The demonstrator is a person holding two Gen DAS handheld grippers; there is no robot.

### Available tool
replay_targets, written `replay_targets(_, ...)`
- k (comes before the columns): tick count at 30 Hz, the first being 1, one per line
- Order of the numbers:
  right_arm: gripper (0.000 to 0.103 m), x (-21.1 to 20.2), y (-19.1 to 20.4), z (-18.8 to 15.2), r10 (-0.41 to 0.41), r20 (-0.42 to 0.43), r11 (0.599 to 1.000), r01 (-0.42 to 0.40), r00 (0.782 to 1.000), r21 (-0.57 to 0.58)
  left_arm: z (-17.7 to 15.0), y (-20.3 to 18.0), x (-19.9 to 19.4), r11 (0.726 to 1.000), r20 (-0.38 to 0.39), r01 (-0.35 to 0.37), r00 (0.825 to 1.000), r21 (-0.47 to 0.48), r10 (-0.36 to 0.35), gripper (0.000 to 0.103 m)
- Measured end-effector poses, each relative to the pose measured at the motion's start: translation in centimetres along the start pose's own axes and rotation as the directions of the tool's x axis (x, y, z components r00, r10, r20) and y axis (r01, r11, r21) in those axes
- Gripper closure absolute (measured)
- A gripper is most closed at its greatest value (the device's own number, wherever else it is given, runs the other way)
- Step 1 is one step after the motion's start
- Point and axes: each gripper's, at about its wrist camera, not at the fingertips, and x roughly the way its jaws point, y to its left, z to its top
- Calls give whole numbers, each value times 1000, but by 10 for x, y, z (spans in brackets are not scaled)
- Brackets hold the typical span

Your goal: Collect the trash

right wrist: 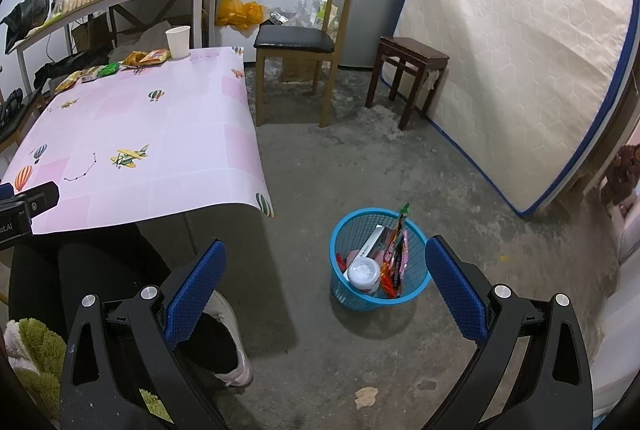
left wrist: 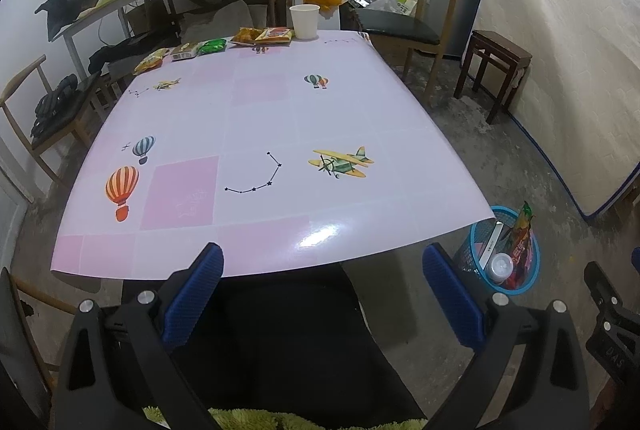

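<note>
Hovering over the near edge of the desk (left wrist: 280,133), the left tongs (left wrist: 322,286) are released, their blue ribbed pads spread wide with nothing between them; below them lie the person's dark-clothed lap and a bit of green fuzzy fabric. The right tongs (right wrist: 324,280) are likewise spread and empty, hanging over the grey concrete floor (right wrist: 460,197) beside the desk's near right corner. Between their pads in the right wrist view stands a round blue plastic mesh wastebasket (right wrist: 352,230) on the floor, just off that corner. It holds colourful snack wrappers, a white flat box and a white-lidded jar. A white shoe shows by the left pad.

The desk wears a glossy pink cloth printed with balloons and aeroplanes, bare across its middle. Along the far edge lies a row of snack packets (left wrist: 212,47), yellow, green and orange, and at their right end a white paper cup (left wrist: 305,21) stands upright. Beyond are a wooden chair with a black seat (right wrist: 296,41), a dark stool and a mattress leaning against the wall.
</note>
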Motion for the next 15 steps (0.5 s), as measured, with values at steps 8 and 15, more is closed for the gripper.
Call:
replay_targets(8,7,0,0,0,1,0,1000,-1,1000,-2,0,0,0,1000,0,-1,1000,0,1,5)
replay_targets(15,7,0,-2,4,3,2,1000,-3,1000,-7,0,0,0,1000,-2,0,1000,0,0,5)
